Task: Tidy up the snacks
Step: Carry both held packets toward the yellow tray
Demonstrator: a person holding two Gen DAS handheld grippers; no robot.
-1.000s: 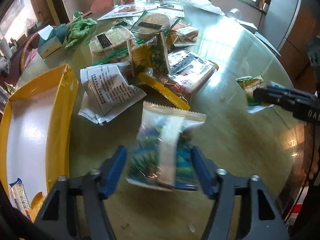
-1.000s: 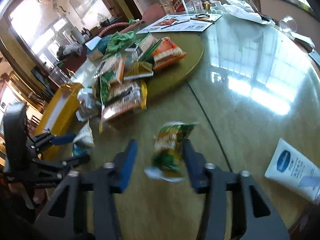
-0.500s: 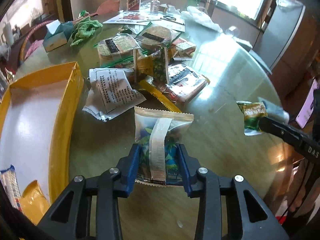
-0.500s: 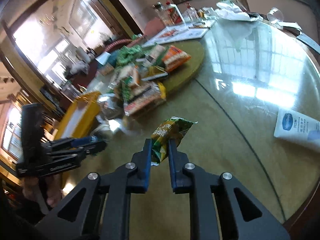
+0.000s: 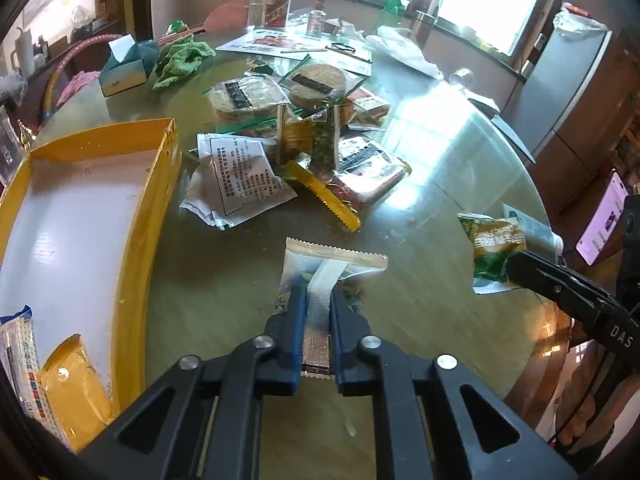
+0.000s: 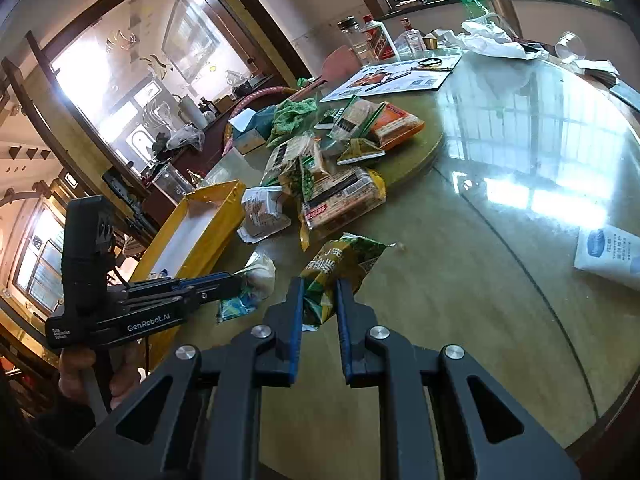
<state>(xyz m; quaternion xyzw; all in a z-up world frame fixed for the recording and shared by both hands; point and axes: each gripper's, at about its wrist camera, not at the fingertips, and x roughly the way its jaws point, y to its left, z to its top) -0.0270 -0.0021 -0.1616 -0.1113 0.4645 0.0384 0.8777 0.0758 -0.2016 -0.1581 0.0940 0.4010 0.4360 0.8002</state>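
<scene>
Since the earlier frame both packets have left the tabletop — left gripper, jaws just closing, clamps the clear blue-green seamed snack packet; right gripper pinches the crinkled green-yellow snack packet. Yellow-walled tray at left edge holds two packets — central pile of wrapped snacks remains.

Glass-topped round table under snack packets, yellow tray, tissue box.

Bright windows behind glossy round table; dark wood trim.

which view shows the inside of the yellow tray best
The left wrist view: the yellow tray lies open beside the left gripper, its white floor and two packets visible. The right wrist view shows it farther off, its near end hidden.
</scene>
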